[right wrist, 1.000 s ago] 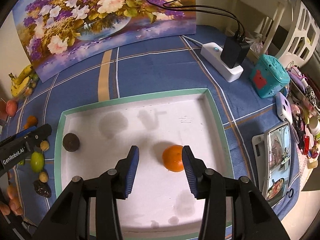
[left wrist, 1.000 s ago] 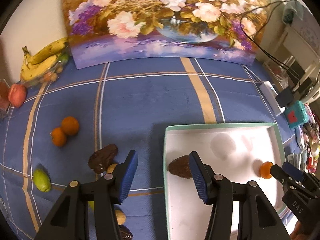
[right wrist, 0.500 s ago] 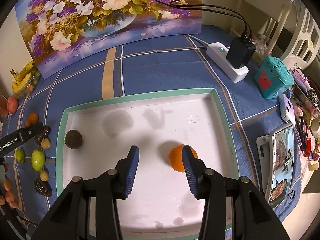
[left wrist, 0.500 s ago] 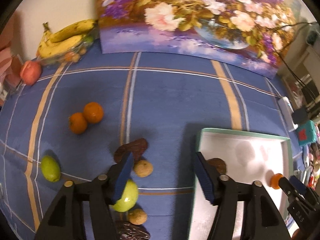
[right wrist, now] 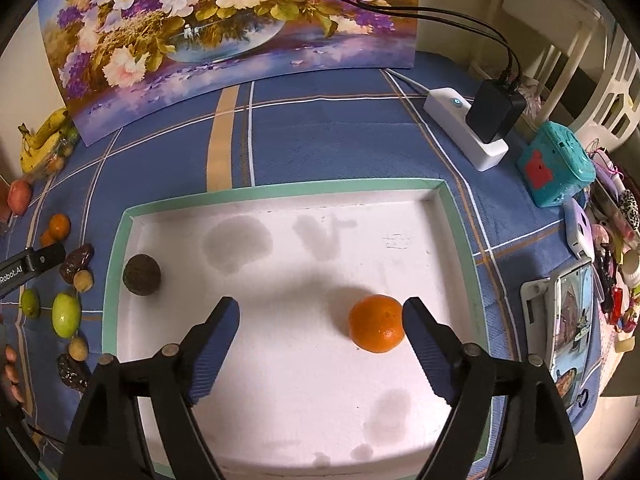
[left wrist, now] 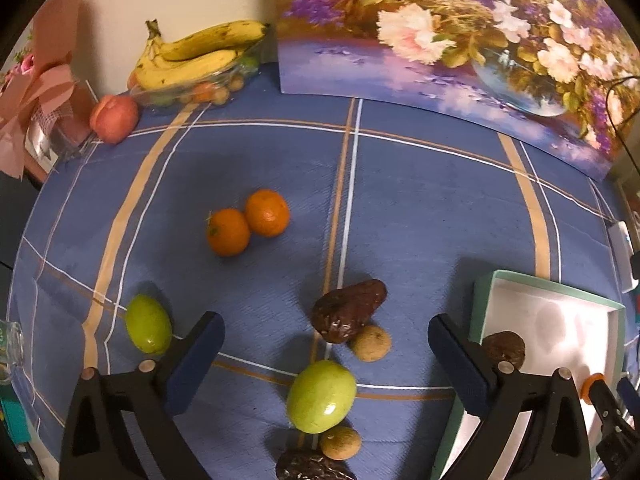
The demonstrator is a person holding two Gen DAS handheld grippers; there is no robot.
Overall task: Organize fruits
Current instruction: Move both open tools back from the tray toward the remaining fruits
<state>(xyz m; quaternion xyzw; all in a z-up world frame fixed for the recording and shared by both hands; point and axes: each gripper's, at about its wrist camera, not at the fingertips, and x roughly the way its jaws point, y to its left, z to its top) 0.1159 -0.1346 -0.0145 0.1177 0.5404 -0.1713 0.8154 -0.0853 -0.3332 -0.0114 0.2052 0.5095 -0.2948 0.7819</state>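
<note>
My left gripper point(left wrist: 324, 328) hovers over loose fruit on the blue cloth, its jaws opening wide and gripping nothing. Between and below its fingers lie a dark brown fruit point(left wrist: 348, 310), a small tan fruit point(left wrist: 371, 343) and a green fruit point(left wrist: 322, 396). Two oranges point(left wrist: 228, 232) sit farther back, another green fruit point(left wrist: 149, 329) to the left. My right gripper point(right wrist: 322, 308) hangs over the white tray point(right wrist: 280, 194), jaws opening. An orange point(right wrist: 376, 324) rests on the tray floor beside its right finger, not squeezed. A dark round fruit point(right wrist: 142, 274) lies at the tray's left.
Bananas point(left wrist: 192, 60) in a glass dish and a red fruit point(left wrist: 114, 118) stand at the back left by a flower painting point(left wrist: 460, 40). A power strip with charger point(right wrist: 476, 128), a teal box point(right wrist: 556, 164) and a phone point(right wrist: 572, 320) line the tray's right side.
The left gripper swung left from the tray to above the loose fruit while its jaws widened. The right jaws spread apart off the orange, which now sits free on the tray.
</note>
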